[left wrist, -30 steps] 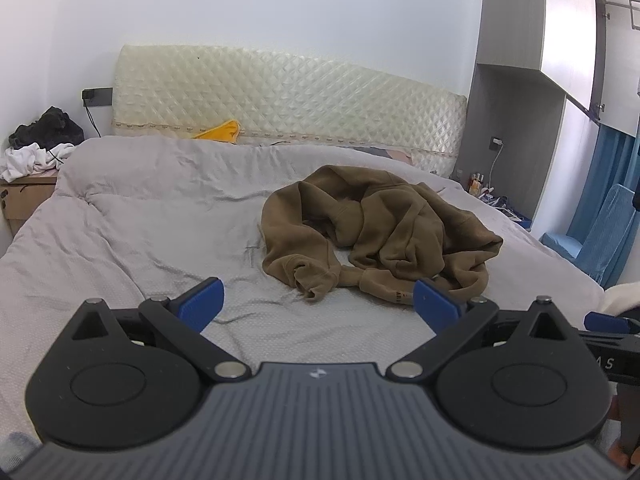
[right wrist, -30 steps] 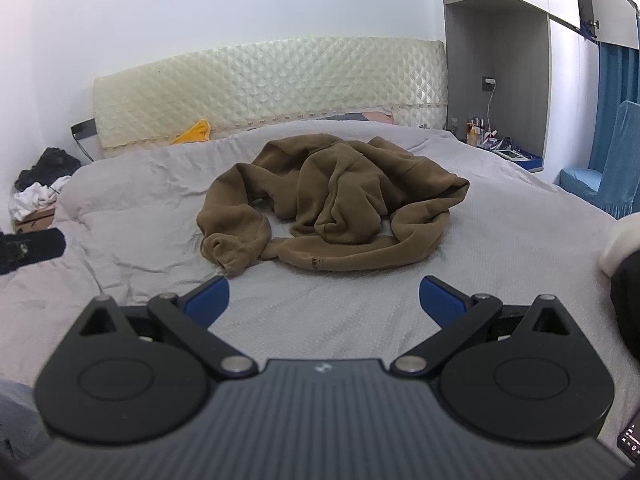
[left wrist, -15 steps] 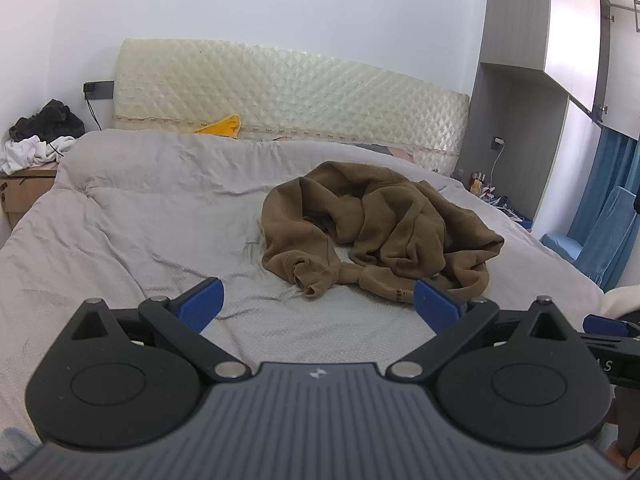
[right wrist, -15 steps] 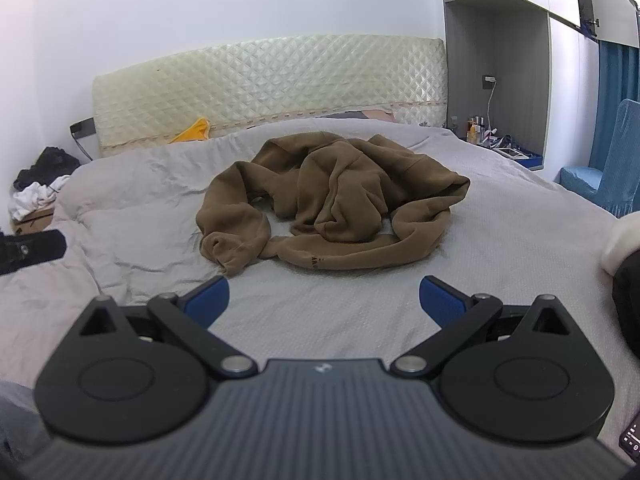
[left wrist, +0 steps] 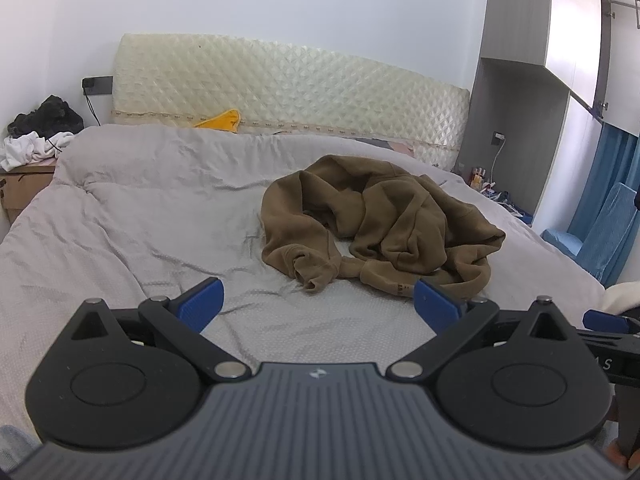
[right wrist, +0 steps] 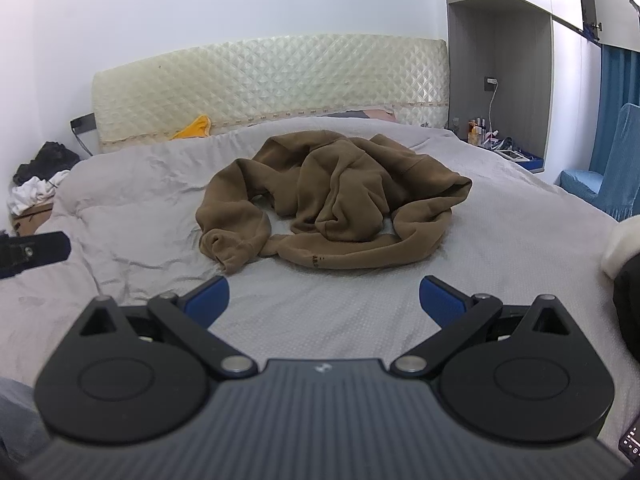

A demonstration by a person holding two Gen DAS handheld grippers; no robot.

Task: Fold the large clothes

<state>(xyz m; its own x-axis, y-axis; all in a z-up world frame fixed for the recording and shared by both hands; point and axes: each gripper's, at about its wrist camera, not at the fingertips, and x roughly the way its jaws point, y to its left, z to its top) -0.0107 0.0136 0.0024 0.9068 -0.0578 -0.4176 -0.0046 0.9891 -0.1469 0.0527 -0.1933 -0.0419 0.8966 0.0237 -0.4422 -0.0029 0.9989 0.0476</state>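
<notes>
We've got both grippers held low and level over the grey duvet (right wrist: 500,240), pointing toward the headboard (left wrist: 288,92) at 12 o'clock. Our left gripper (left wrist: 318,306) has its blue fingers (left wrist: 200,304) spread wide, nothing between them, not touching anything. Same deal with our right gripper (right wrist: 324,300): wide open and empty. The brown hoodie (right wrist: 336,196) sits crumpled in a heap mid-bed, at 12 o'clock from the right gripper and about 1 o'clock from the left, clear of both.
</notes>
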